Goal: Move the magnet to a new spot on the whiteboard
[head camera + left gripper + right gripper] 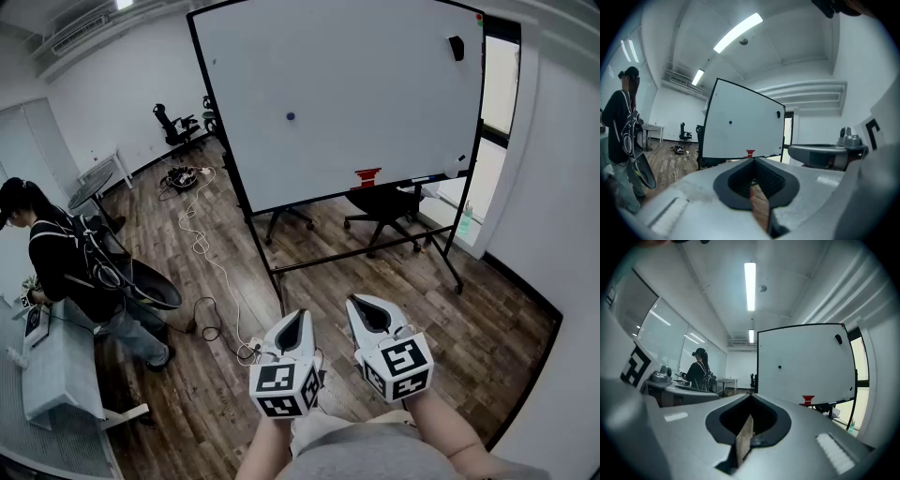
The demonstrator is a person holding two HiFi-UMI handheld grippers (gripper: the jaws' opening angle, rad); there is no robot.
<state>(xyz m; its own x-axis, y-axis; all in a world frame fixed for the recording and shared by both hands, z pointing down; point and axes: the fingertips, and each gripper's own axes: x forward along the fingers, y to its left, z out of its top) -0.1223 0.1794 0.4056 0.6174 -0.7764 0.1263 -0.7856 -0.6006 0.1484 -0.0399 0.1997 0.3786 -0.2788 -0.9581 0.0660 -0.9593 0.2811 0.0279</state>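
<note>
Head view: left claw and right claw are held side by side, well apart from the whiteboard; the blue magnet sits on the board, left of centre. Left gripper view: jaws pressed together, nothing between them. Right gripper view: jaws likewise together, empty.

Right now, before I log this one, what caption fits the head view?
Shut and empty, the left gripper and right gripper face the whiteboard from a distance; the blue magnet sits mid-board.
</note>
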